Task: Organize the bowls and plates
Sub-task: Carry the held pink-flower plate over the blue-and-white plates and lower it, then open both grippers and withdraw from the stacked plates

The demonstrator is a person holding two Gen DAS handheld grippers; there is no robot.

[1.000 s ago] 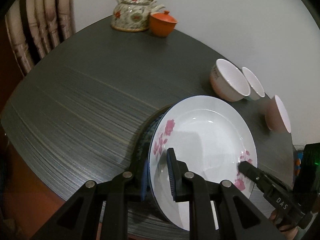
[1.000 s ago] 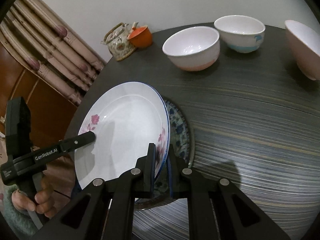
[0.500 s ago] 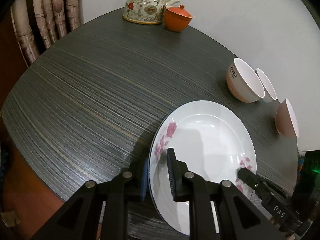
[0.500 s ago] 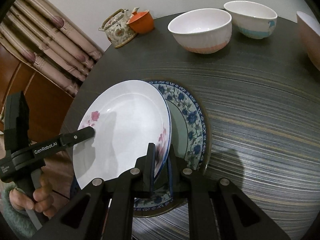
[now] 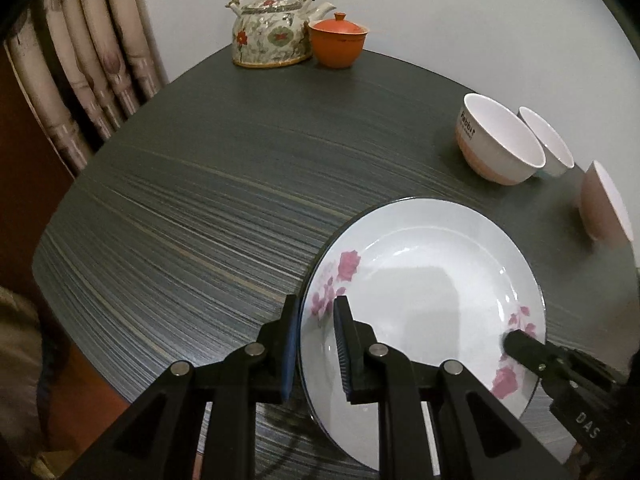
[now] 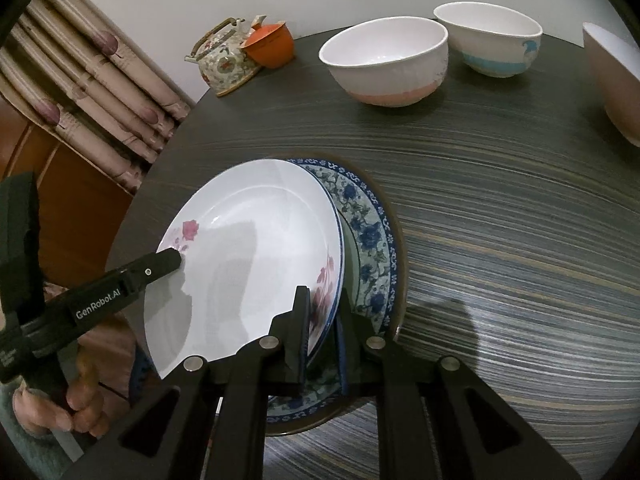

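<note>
Rose plate [image 6: 256,256] hung tilted between my left gripper [image 5: 316,344] and right gripper [image 6: 322,328], both clamping its rim; uneven lowering could clatter it against the blue plate [image 6: 368,236].

A home dining corner: a dark table [image 5: 208,208], with a flowered teapot [image 5: 272,30] far ahead of the claw and curtains [image 5: 76,76] to its left.

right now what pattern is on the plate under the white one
Blue flowers on a pale green band, on the lower plate; clearest in the right wrist view.
</note>
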